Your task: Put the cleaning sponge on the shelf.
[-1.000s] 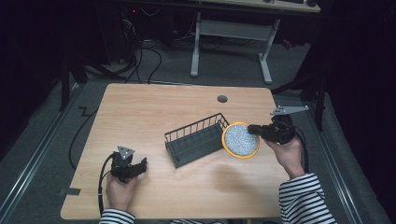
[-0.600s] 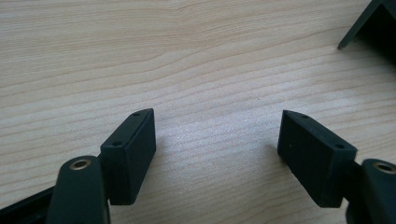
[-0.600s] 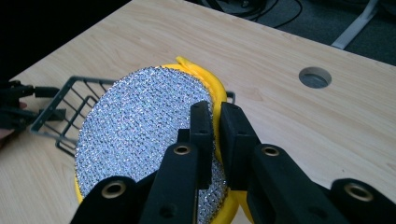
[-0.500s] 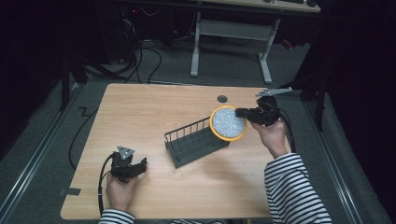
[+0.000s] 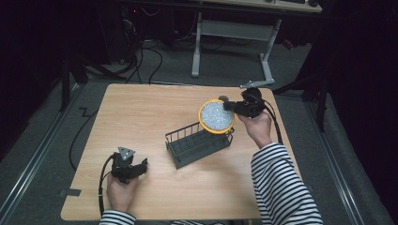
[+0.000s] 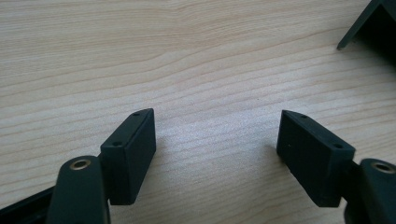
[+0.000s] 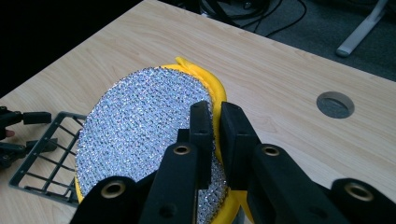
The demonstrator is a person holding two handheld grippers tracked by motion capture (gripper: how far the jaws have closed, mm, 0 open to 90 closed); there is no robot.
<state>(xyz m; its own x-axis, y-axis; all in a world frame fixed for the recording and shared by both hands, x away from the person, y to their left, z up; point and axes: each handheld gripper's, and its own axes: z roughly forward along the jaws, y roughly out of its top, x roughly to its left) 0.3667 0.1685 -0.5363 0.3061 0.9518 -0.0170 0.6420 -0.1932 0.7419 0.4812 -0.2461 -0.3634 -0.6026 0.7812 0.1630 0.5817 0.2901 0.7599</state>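
A light wooden table [image 5: 155, 117] stands on grey floor in a dark room. The right gripper [image 5: 233, 107] pinches the rim of a round yellow sponge [image 5: 215, 116], held on edge above the black wire rack [image 5: 197, 144], its silver glitter face toward the person. The left gripper [image 5: 136, 168] rests spread on the table.

The person's left hand [image 5: 121, 190] rests low at the near edge, and it holds the left claw [image 5: 141, 165] almost level. Its two black jaws stand wide apart, with only bare wood between them. The left forearm comes in short from below, in a striped sleeve [image 5: 115, 218]. The right arm reaches much farther forward, with its striped sleeve stretched along the right side. The right hand [image 5: 256, 124] is raised and holds the right claw [image 5: 227, 107] pointing toward the left. Its jaws are pressed close together on the edge of a round yellow sponge with a glittering silver face [image 5: 216, 116].
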